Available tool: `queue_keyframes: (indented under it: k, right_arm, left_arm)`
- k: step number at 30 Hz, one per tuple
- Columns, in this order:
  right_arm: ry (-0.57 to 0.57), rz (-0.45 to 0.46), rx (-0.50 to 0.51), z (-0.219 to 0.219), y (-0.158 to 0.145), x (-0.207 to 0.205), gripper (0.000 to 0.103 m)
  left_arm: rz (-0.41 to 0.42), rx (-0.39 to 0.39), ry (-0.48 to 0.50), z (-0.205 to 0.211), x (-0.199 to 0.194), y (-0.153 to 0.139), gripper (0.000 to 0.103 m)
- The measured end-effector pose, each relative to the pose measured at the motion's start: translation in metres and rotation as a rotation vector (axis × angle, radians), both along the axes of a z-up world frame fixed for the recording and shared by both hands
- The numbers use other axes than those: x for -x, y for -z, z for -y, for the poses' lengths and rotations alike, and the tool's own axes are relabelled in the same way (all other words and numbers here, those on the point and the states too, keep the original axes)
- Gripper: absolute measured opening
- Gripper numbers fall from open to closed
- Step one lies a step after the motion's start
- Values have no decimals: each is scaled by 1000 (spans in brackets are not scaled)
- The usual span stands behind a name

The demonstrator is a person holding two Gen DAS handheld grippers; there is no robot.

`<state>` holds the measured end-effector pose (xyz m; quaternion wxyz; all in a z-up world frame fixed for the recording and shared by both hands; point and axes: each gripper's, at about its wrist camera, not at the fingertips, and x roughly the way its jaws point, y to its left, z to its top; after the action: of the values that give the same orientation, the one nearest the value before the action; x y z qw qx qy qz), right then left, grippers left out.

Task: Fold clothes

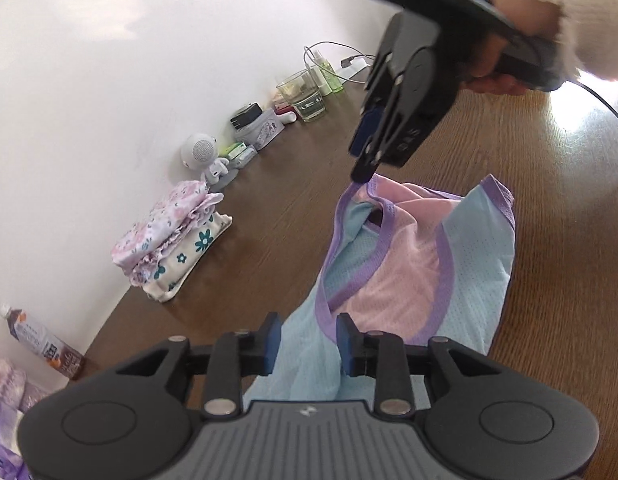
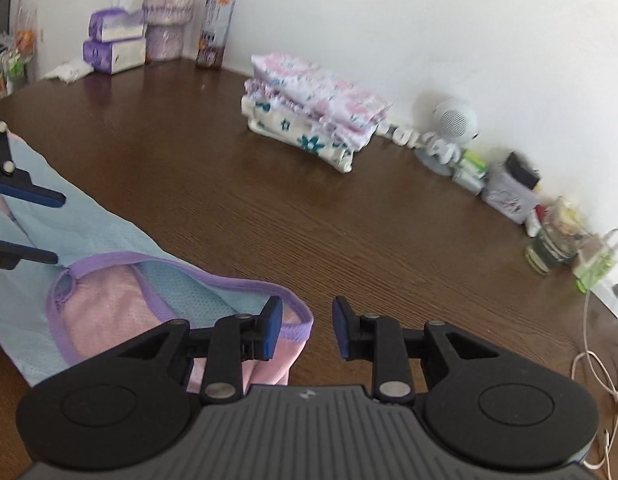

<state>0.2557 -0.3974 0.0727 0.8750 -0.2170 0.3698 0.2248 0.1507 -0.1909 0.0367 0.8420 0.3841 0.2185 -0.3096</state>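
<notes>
A light blue mesh top point(image 1: 481, 256) with purple trim and pink lining lies crumpled on the brown wooden table point(image 1: 269, 220). My left gripper point(image 1: 307, 344) is open just above its near blue part, fabric showing below the gap between the fingers. A hand holds my right gripper point(image 1: 360, 164) over the far purple strap, fingertips close to the cloth. In the right wrist view the right gripper point(image 2: 305, 328) is open, its left finger over the top's point(image 2: 121, 248) purple edge and bare wood in most of the gap. The left gripper point(image 2: 41, 226) shows open at the left edge.
A stack of folded floral clothes point(image 1: 173, 248) point(image 2: 309, 120) sits by the wall. Along the wall stand a drink bottle point(image 2: 215, 24), tissue packs point(image 2: 117, 40), a small white speaker figure point(image 2: 449, 128), a glass point(image 1: 305, 98) and small boxes. White cables point(image 2: 597, 352) trail at the right.
</notes>
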Motion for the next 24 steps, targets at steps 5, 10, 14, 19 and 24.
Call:
queue_keyframes:
  k: [5,10,14,19,24]
  right_arm:
    - [-22,-78,-7,-3,12,-20,9]
    - [-61,54,-40,-2,1,7,2]
    - [-108,205,-9,-6,0,47,2]
    - [-149,367,91,-12,6,90,2]
    - [-156,394,131,-11,20,113,2]
  left_arm:
    - [-21,-23,1,13,-14,-1,29]
    - [-54,-25,1,24,-28,3,29]
    - [-83,5,1,34,-37,7,29]
    - [-56,-4,19,51,-38,15,29]
    - [-44,-6,23,60,-43,25,18]
